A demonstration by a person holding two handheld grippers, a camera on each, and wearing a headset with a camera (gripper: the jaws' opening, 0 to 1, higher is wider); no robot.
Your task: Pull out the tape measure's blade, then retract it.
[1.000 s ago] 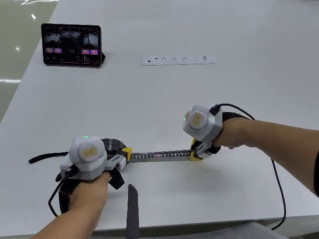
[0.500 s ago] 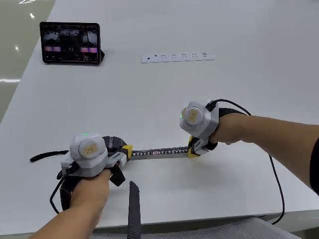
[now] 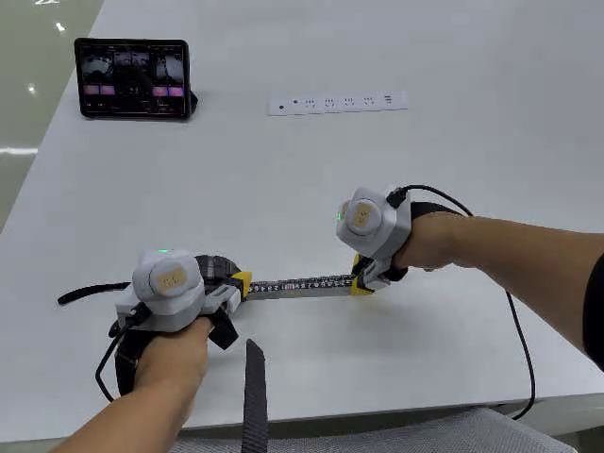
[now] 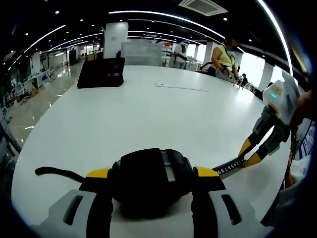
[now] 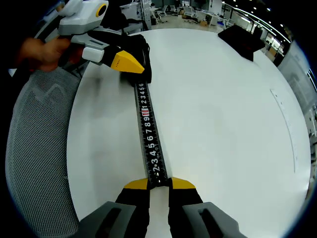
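Our left gripper [image 3: 236, 287] clamps the tape measure case [image 4: 151, 173], our right gripper [image 5: 159, 184] pinches the blade [image 5: 148, 134] by its tip; we judge it partly out; retraction not yet done.

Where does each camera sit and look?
Head view: on the head, looking down at the table; forearms, left gripper and right gripper show.
Left gripper view: on the left gripper, facing over the tape measure case toward the right gripper; own jaws show.
Right gripper view: on the right gripper, facing along the blade toward the left gripper; own jaws show.
Shared: both gripper views show the blade.
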